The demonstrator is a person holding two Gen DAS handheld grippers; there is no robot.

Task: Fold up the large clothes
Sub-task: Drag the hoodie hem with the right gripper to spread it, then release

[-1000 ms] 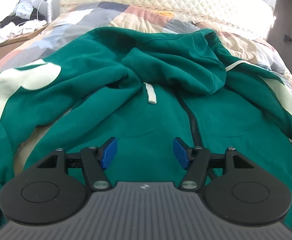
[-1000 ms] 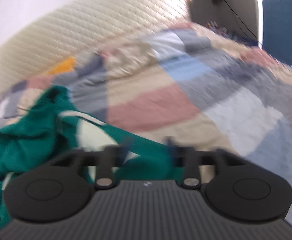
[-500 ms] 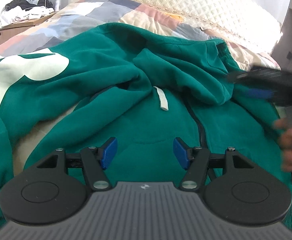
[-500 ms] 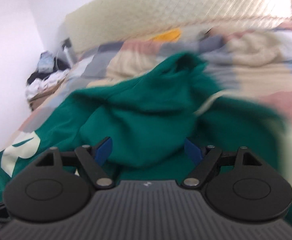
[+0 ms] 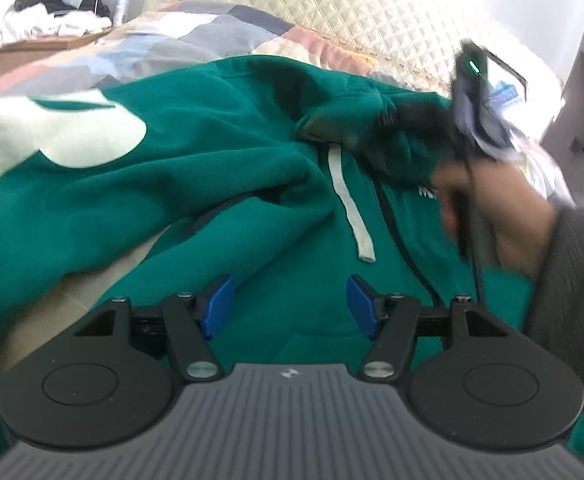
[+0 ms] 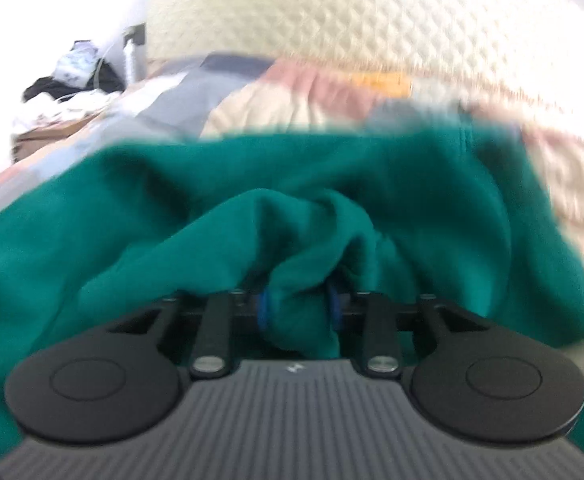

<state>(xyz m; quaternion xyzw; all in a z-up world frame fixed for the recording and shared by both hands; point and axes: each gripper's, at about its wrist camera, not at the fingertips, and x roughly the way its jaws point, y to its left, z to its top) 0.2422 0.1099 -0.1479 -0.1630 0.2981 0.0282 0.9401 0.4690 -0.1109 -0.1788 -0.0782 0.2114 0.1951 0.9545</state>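
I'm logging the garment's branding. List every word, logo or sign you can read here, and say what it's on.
"M": white chest lettering on the green zip-up hooded sweatshirt; the right hand hides the rest.
Small white emblem on each grey ribbed gripper body: a mark, not words.
Large cream sleeve shapes: no legible letters.

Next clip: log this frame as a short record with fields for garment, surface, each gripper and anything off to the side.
garment: green zip-up hoodie with cream drawstring, spread crumpled, unfolded
surface: bed with patchwork quilt, cream quilted headboard behind
left gripper: open, blue pads apart above the hoodie's front, holding nothing
right gripper: shut on a bunch of the hoodie's fabric near the hood; view blurred
side: cardboard box piled with clothes, left of the bed
fold progress: none visible
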